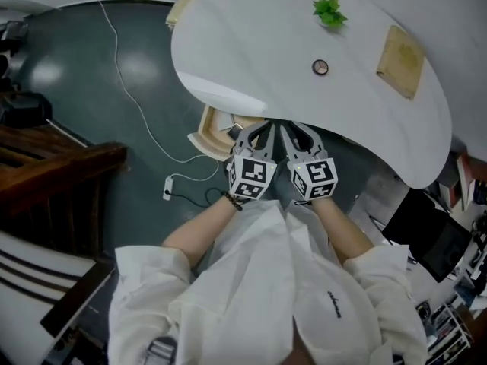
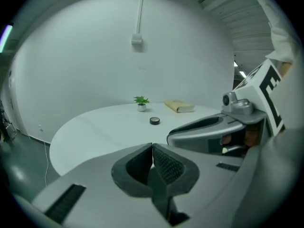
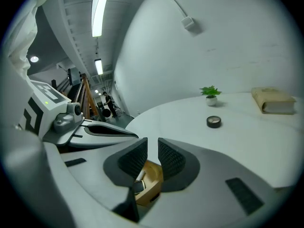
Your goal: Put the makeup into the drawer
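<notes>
Drawer (image 1: 207,131) open under desk (image 1: 228,44) edge. Round makeup compact (image 1: 320,67) lies on desk, well apart from both claws. Left claw (image 2: 152,152) closed, empty. Right claw (image 3: 152,152) slightly parted, empty. Step judged: reach for compact. Next move needs wider claw, grip across compact rim.

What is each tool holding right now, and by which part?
Nothing. Left tool has its jaws shut together, empty. Right tool has its jaws slightly apart with nothing between them; only the open drawer shows below.
</notes>
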Tool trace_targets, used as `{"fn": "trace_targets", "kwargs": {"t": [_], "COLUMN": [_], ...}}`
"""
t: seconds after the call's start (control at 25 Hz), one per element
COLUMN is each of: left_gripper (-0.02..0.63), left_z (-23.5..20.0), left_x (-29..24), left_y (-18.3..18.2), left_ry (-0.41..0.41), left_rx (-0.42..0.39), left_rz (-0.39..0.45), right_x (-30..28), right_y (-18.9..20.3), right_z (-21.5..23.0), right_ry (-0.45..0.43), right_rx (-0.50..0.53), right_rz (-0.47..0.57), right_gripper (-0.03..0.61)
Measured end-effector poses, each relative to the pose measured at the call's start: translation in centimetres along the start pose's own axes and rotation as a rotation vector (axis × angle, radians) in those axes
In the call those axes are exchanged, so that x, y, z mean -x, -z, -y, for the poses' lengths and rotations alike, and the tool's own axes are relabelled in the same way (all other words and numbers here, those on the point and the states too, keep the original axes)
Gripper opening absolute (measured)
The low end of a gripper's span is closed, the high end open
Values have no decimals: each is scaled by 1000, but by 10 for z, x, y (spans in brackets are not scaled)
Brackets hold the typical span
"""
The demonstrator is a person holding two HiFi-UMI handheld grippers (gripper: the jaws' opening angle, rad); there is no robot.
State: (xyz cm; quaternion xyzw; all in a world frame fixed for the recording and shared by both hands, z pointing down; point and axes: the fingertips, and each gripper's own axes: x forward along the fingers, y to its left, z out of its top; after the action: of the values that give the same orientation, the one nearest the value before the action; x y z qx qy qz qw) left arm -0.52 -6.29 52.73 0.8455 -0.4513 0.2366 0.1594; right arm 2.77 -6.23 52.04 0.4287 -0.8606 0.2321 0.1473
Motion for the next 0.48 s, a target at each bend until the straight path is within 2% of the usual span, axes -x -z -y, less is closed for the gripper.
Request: {"fn": "trace_targets", "kwargs": {"t": [0.2,0.48], "left_gripper": [28,29], "left_z": [32,57], "left_x": [-44,-97], "left_y": [-46,-71], "left_ry": [44,42], "left_rx": [-33,-35], "left_rz": [36,24], "right_x": [29,56], "right_y": [-22,-30], "right_z": [56,127], "right_ry": [84,153], "right_rx": [-33,-73], "right_rz": [49,73], "right_gripper": [84,91]}}
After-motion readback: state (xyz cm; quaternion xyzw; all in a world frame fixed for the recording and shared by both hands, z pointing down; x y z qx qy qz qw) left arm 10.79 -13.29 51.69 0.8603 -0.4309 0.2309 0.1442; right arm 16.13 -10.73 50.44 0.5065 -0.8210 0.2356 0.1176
